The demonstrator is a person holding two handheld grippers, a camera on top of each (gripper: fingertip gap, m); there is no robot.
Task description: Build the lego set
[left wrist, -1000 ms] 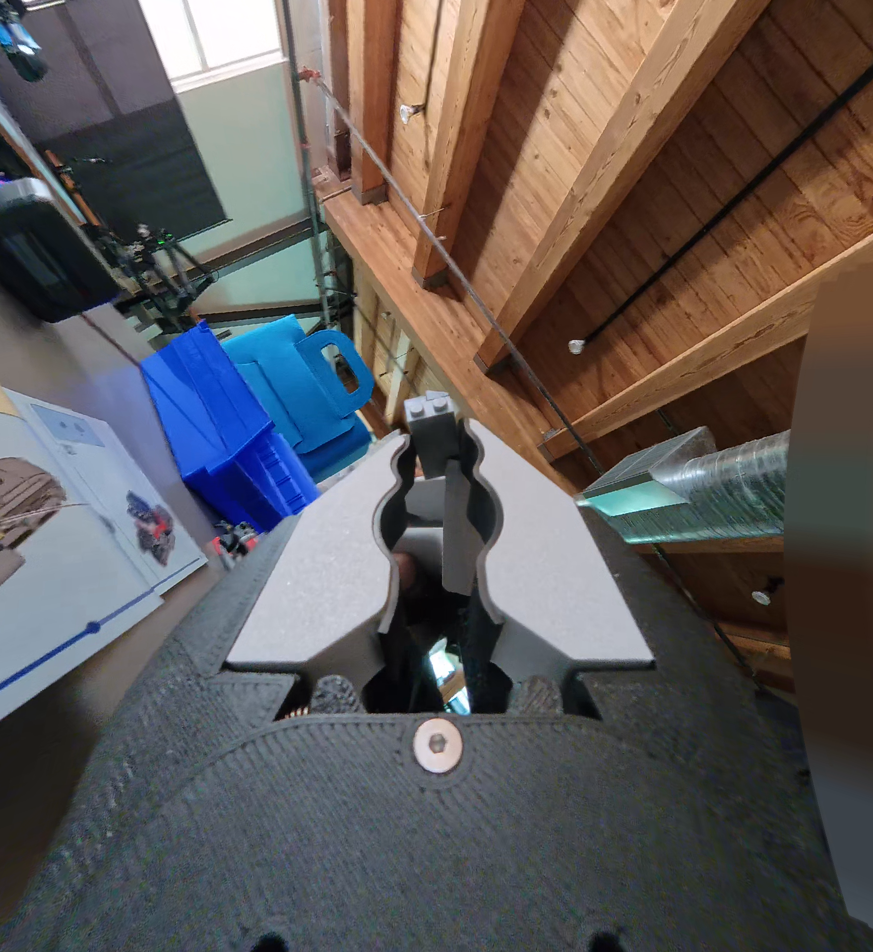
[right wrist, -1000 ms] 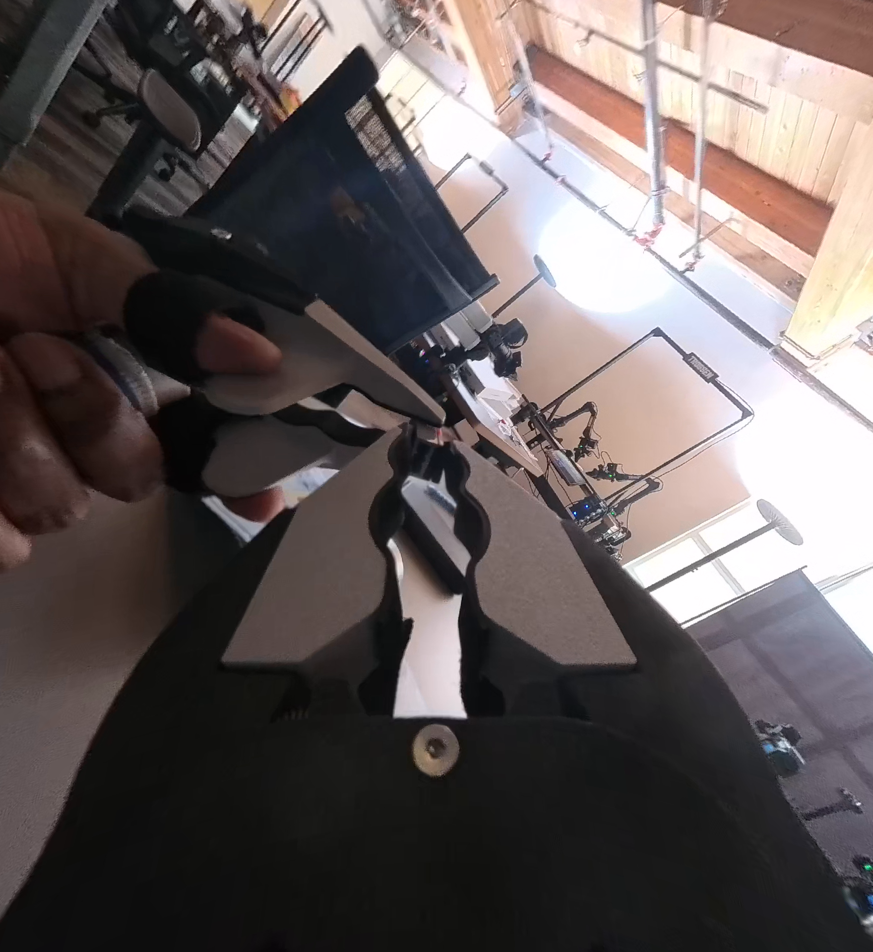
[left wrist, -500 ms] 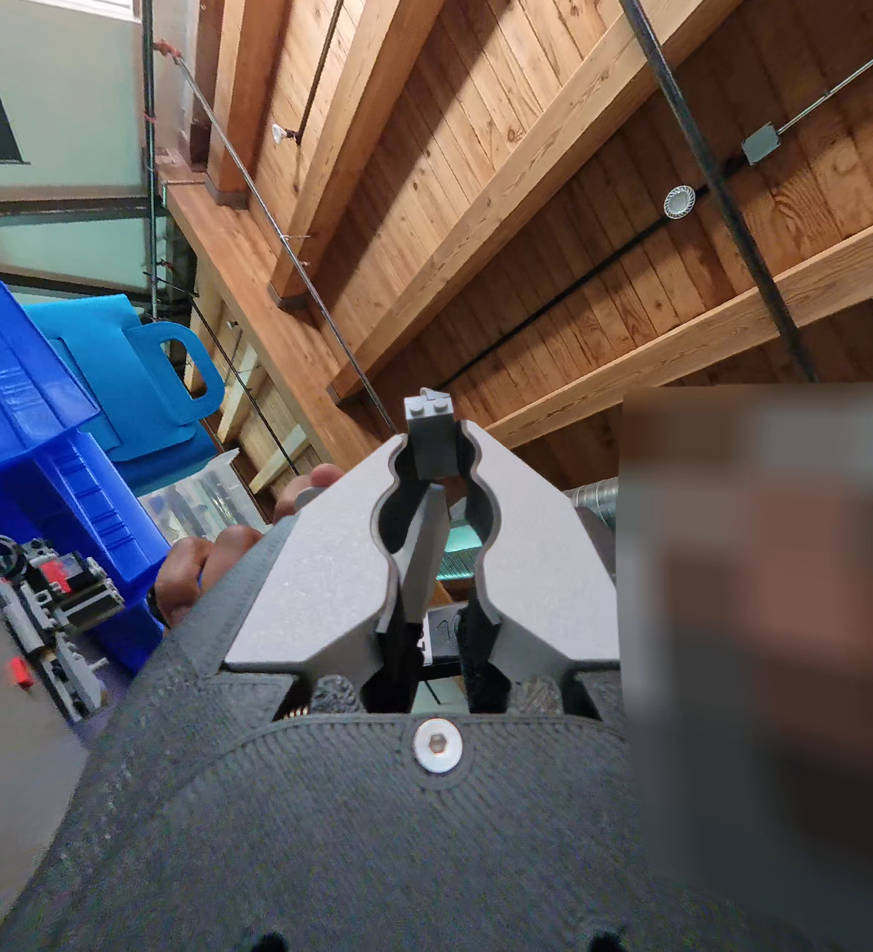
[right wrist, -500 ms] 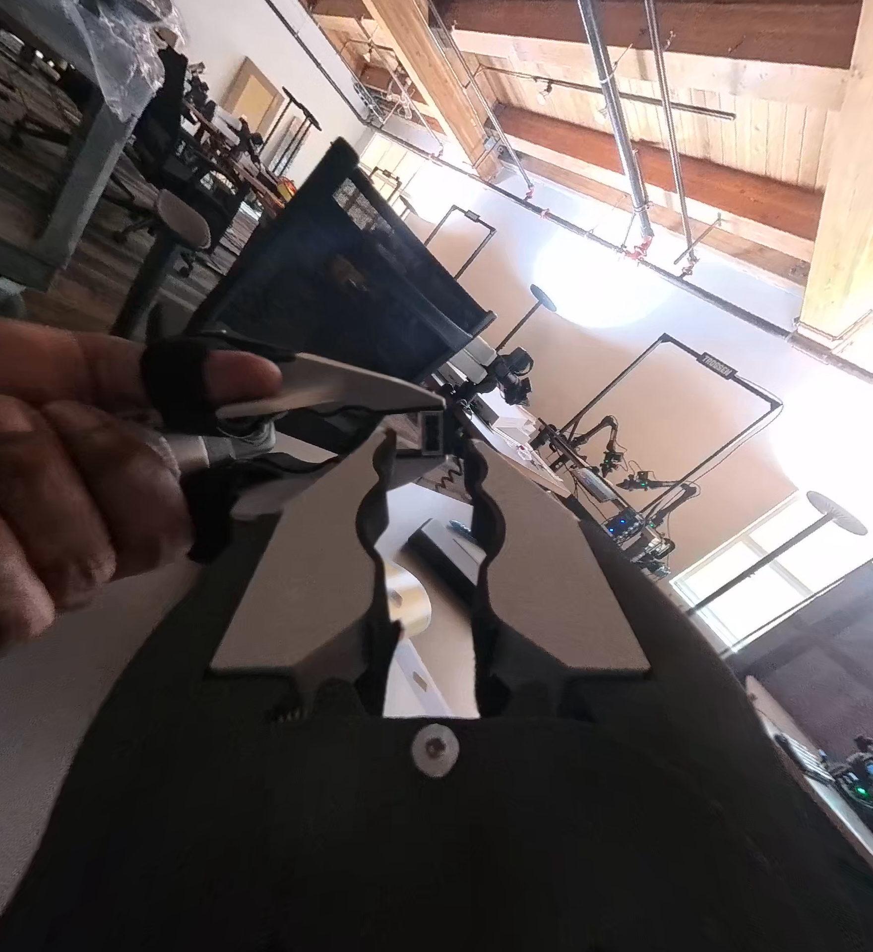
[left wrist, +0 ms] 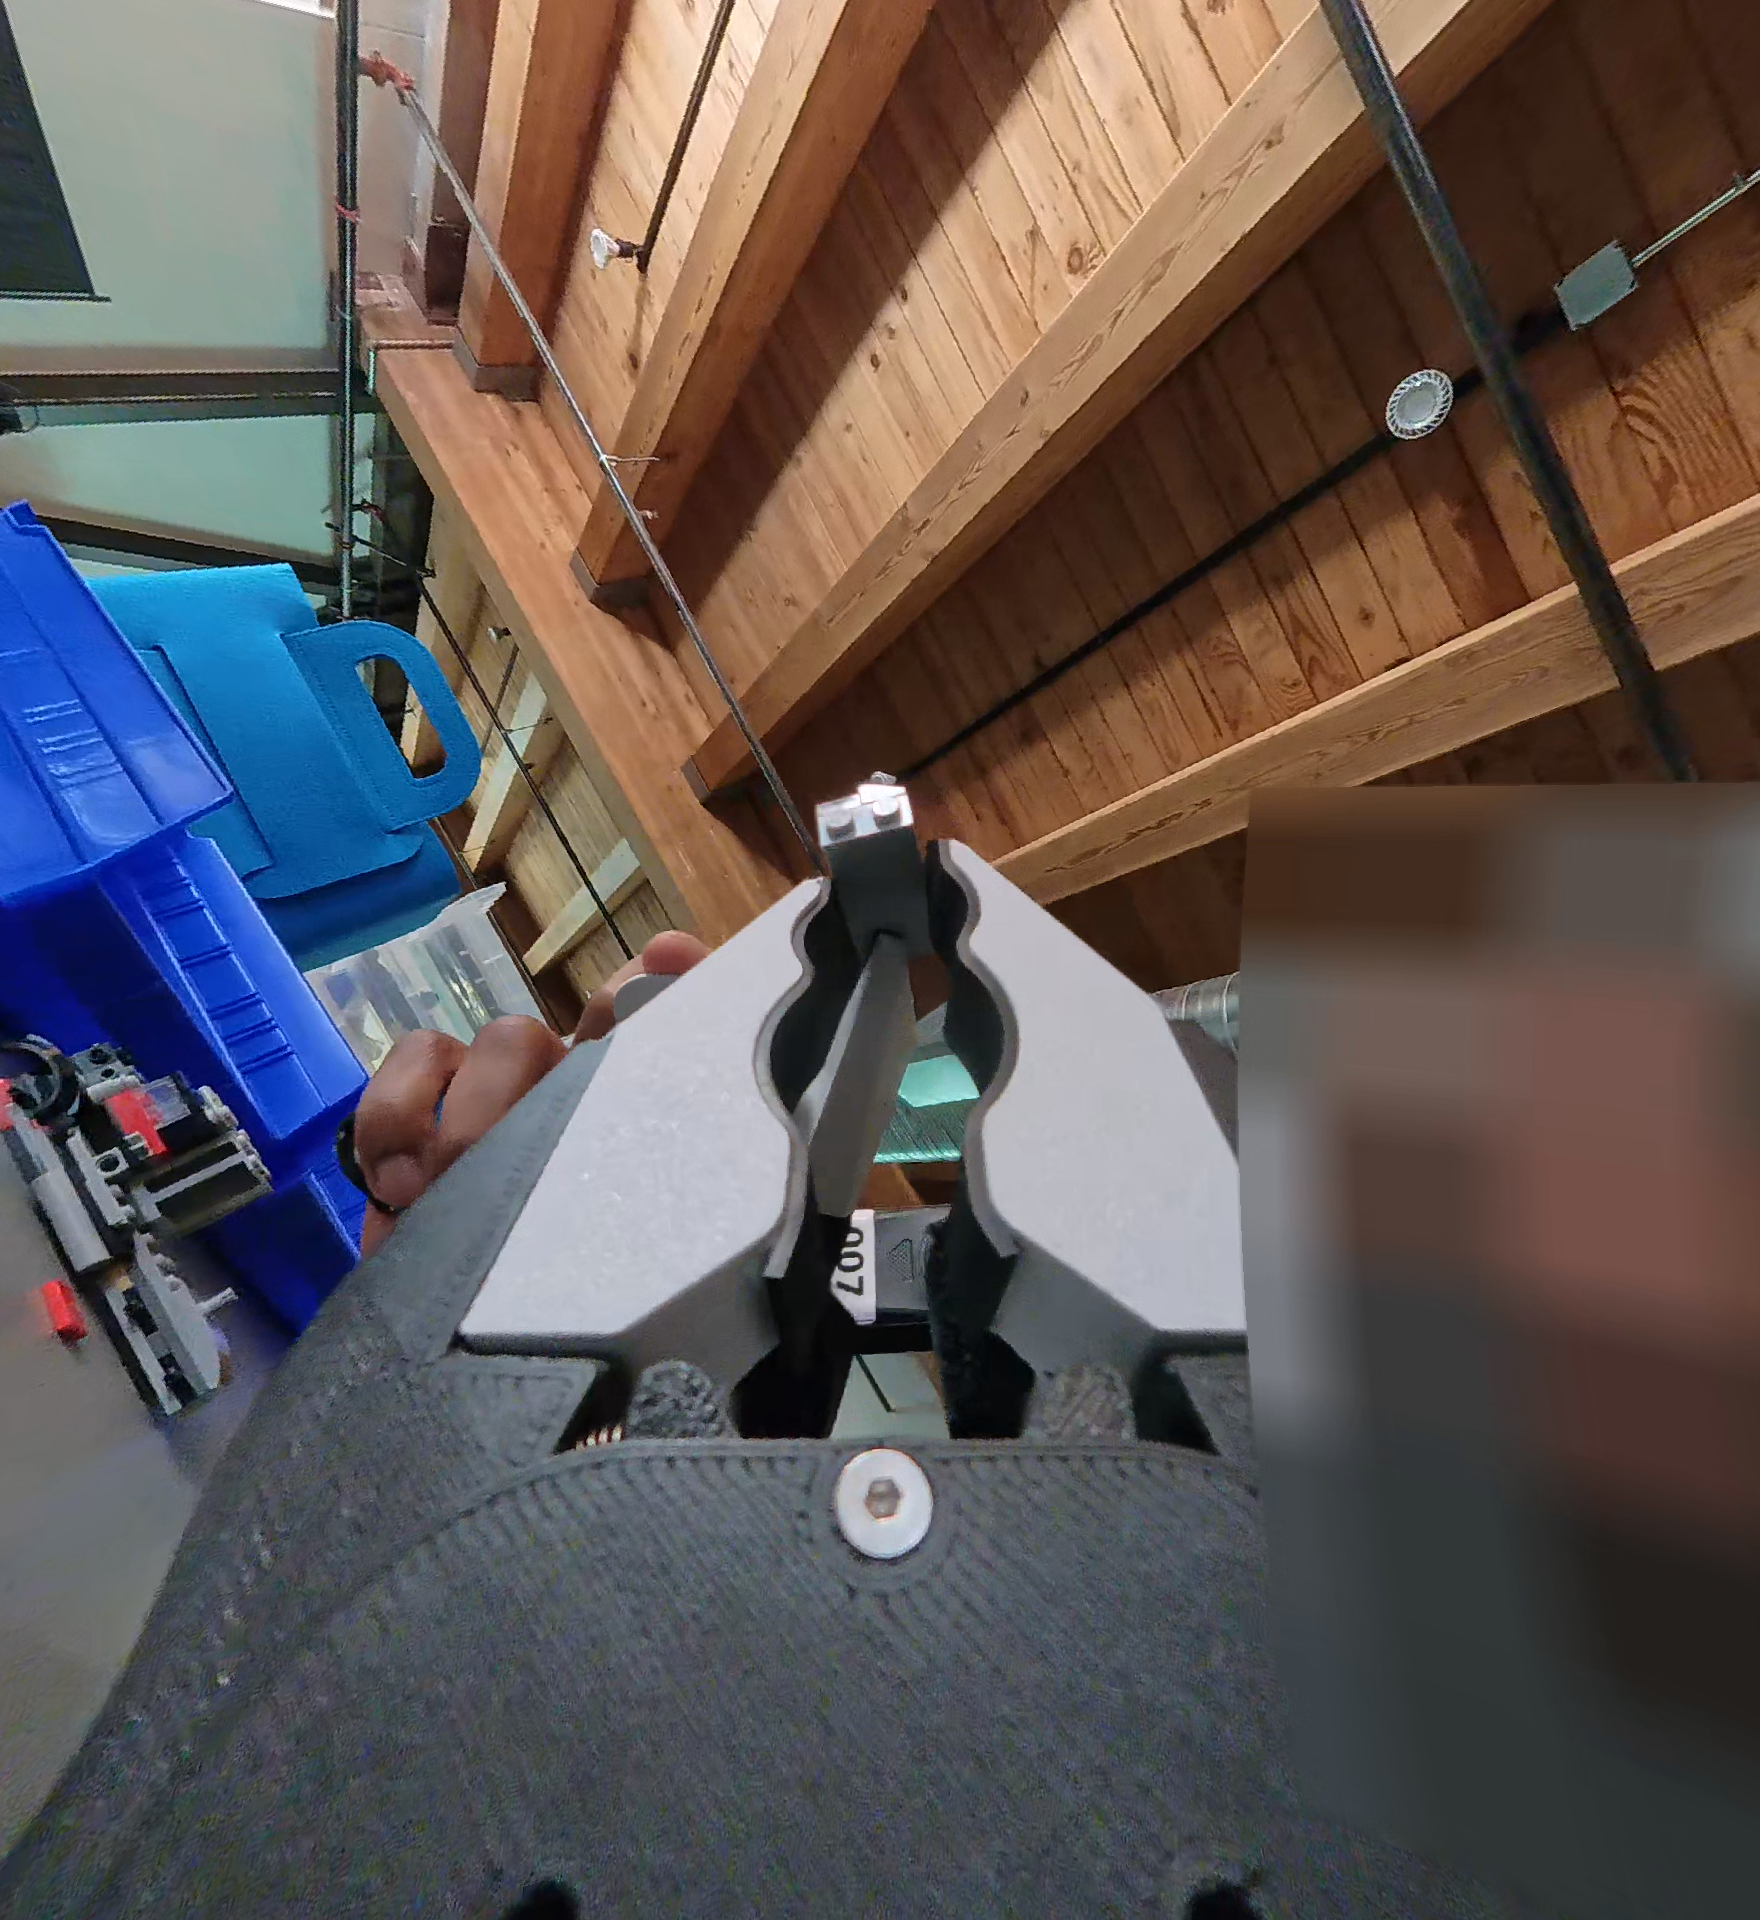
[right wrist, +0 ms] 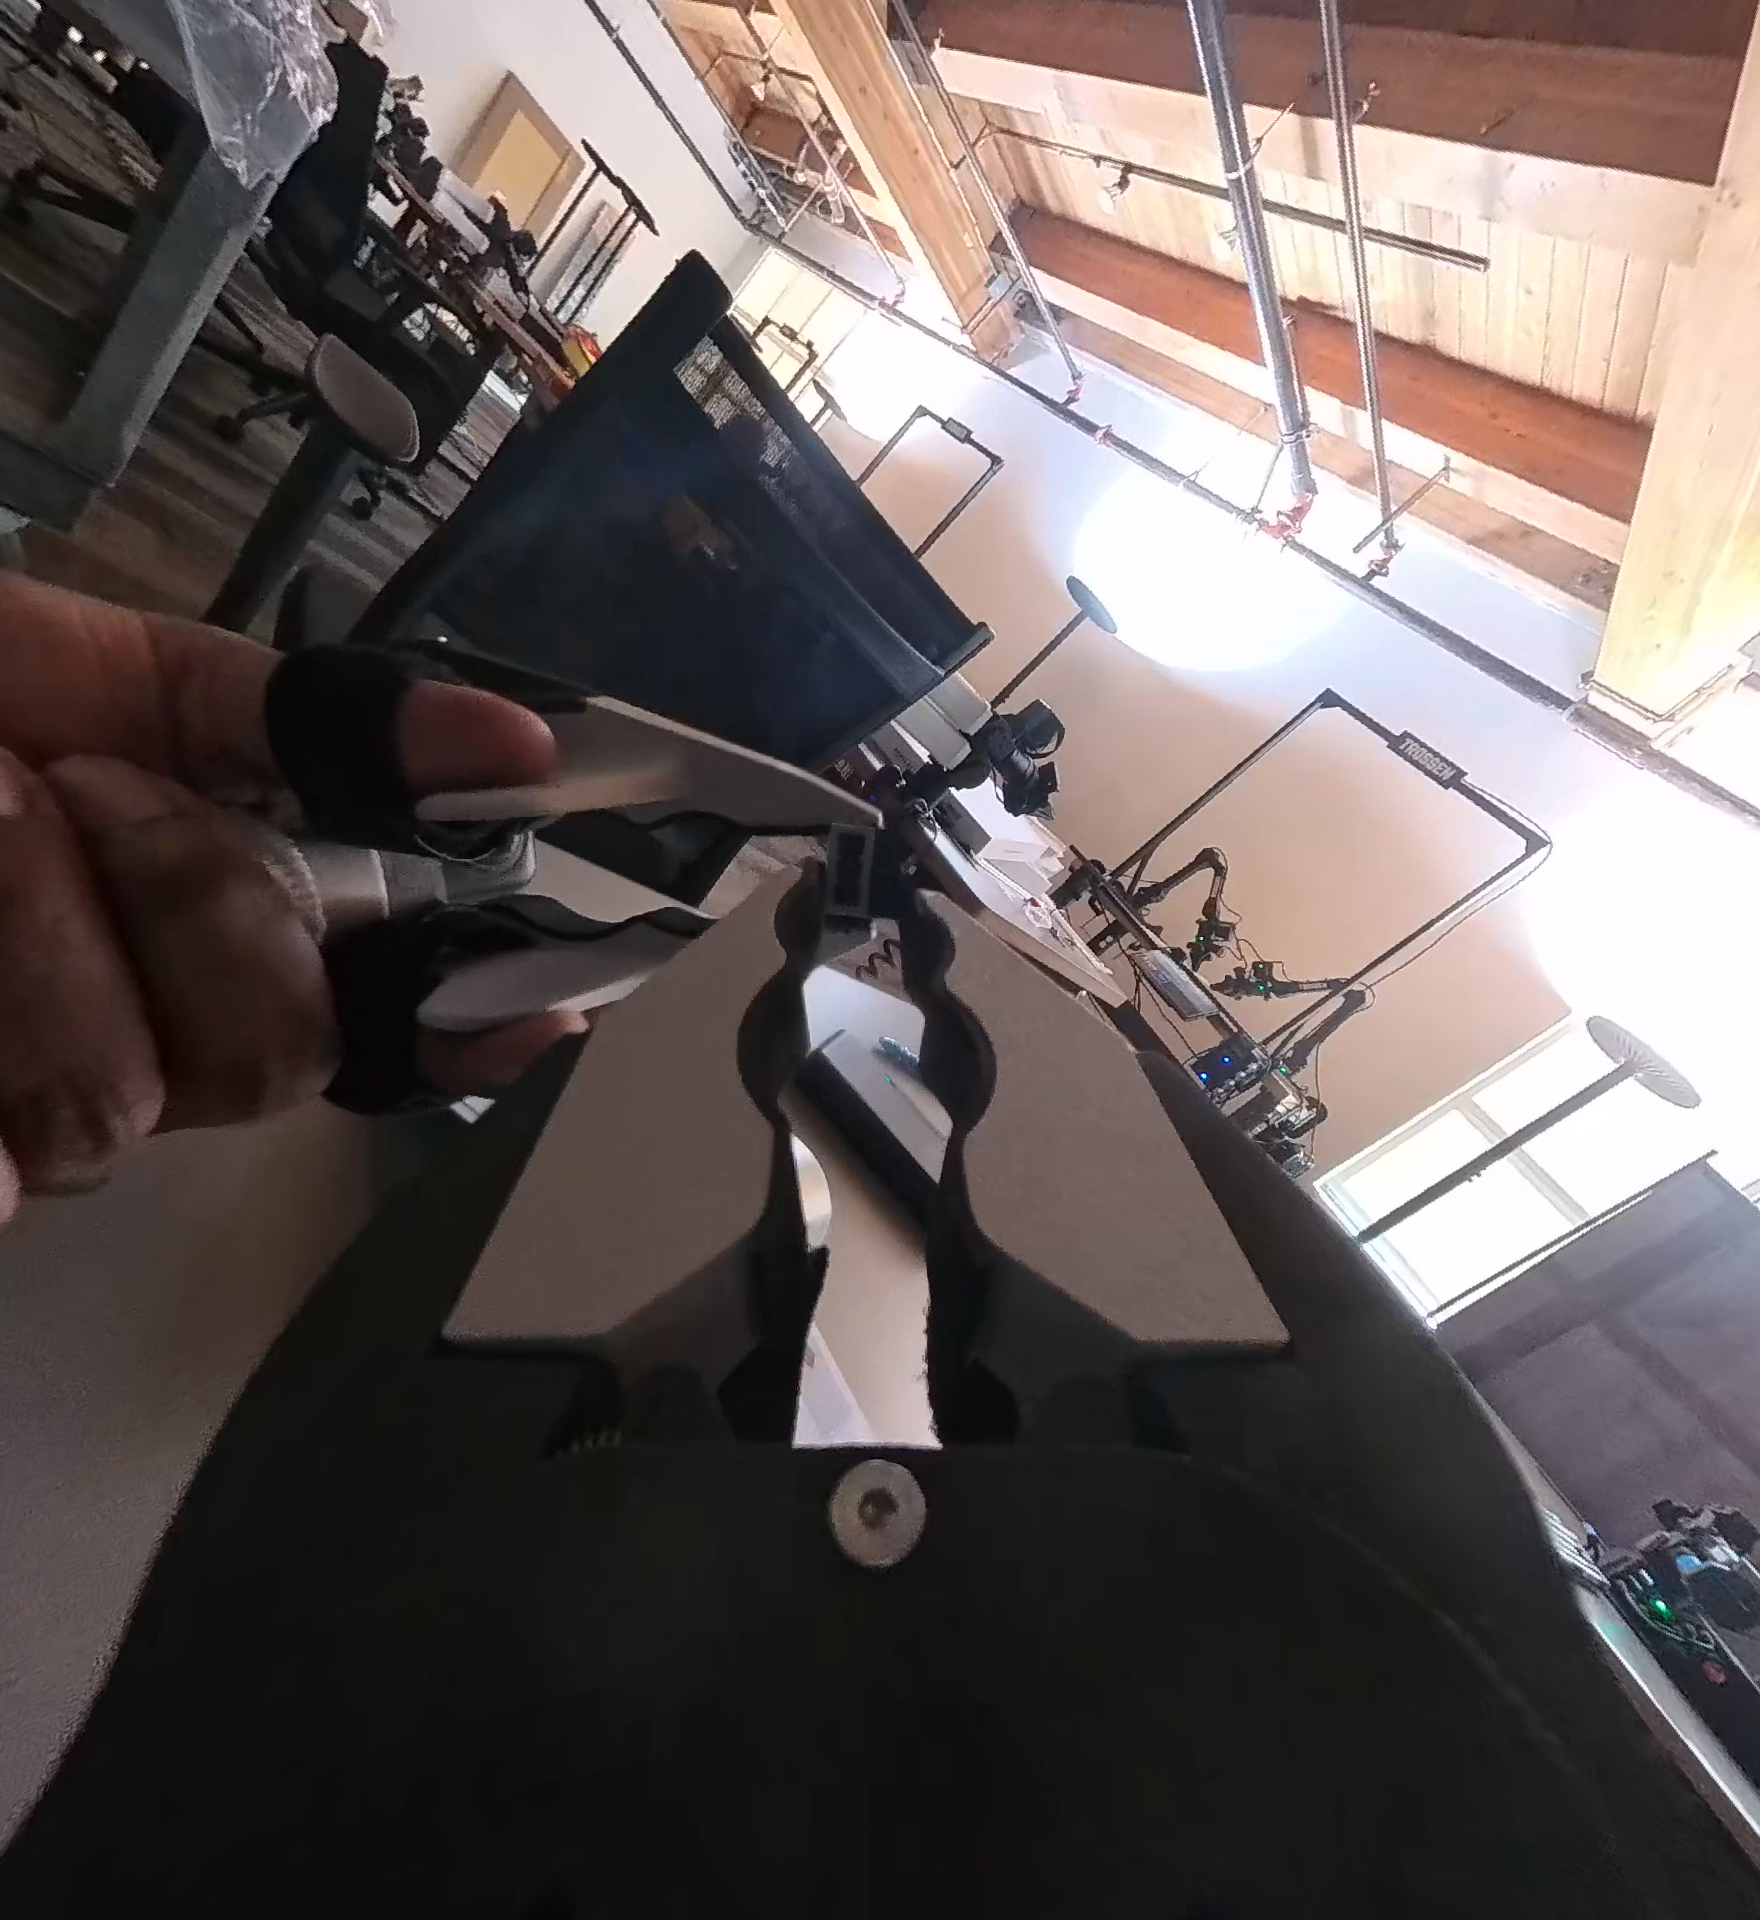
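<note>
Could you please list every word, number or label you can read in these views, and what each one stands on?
I won't quote writing; these things bear it.
White sticker inside the left gripper's gap: digits.
Plate on the black frame: one short word.
Dark monitor: text too small.

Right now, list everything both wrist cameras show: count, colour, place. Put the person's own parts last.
Grey brick: one, clamped at the left gripper's tips, studs outward.
Partly built model: one, grey, black and red, on the table at left.
Loose red piece: one, on the table beside the model.
Storage bins: blue, stacked behind the model; count unclear.
Clear container: one, behind the bins.
Monitor: one, black, beyond the grippers.
Office chair: one, grey, far left.
Left gripper: grey fingers, shut on the brick.
Right gripper: tips around the brick's underside; grip unclear.
Hand: one, holding the left gripper.
</note>
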